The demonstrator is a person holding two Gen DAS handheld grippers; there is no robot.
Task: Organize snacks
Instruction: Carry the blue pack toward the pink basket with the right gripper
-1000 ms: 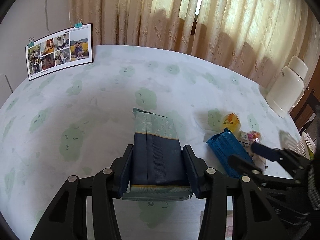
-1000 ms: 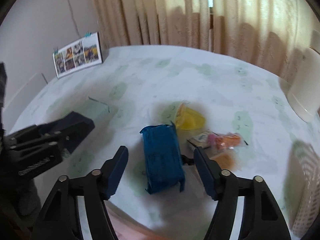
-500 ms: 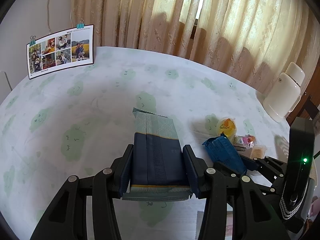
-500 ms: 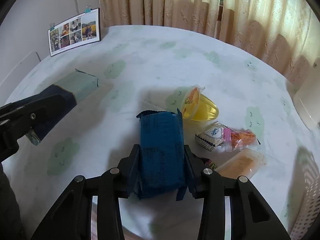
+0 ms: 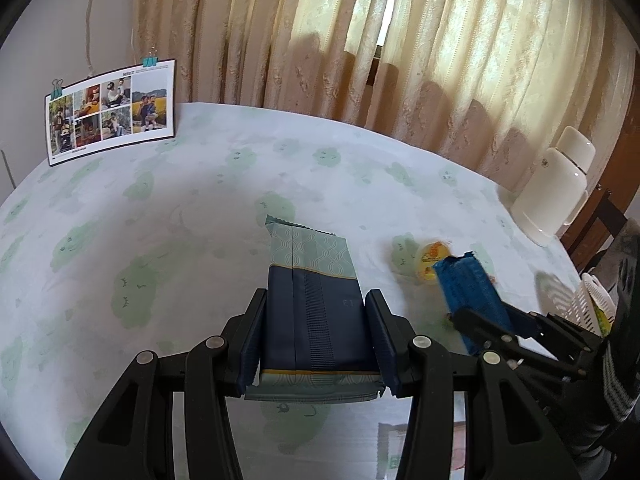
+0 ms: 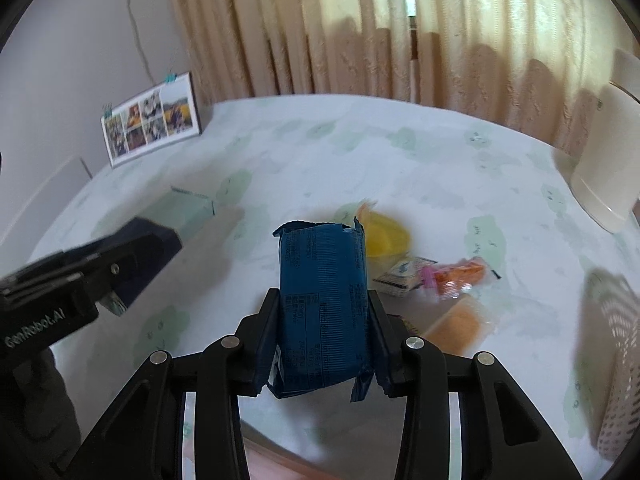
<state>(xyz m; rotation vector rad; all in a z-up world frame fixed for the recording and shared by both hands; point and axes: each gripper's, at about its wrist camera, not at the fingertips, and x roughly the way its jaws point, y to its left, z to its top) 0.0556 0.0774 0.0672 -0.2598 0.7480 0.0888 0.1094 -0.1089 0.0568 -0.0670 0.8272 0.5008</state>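
Round table [image 6: 360,152] in green-patterned cloth bears a yellow jelly cup [image 6: 386,236], small snack packets [image 6: 436,276], white jug [image 5: 554,196]

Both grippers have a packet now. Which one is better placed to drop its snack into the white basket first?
Right, probably. The right gripper holds the blue packet with the white basket on its side; the left gripper, holding the navy and green packet, is farther.

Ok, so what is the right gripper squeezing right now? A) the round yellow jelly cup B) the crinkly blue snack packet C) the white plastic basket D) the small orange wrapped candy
B: the right gripper has its black fingers pressed against both sides of the crinkly blue snack packet, while the round yellow jelly cup lies on the table behind it.
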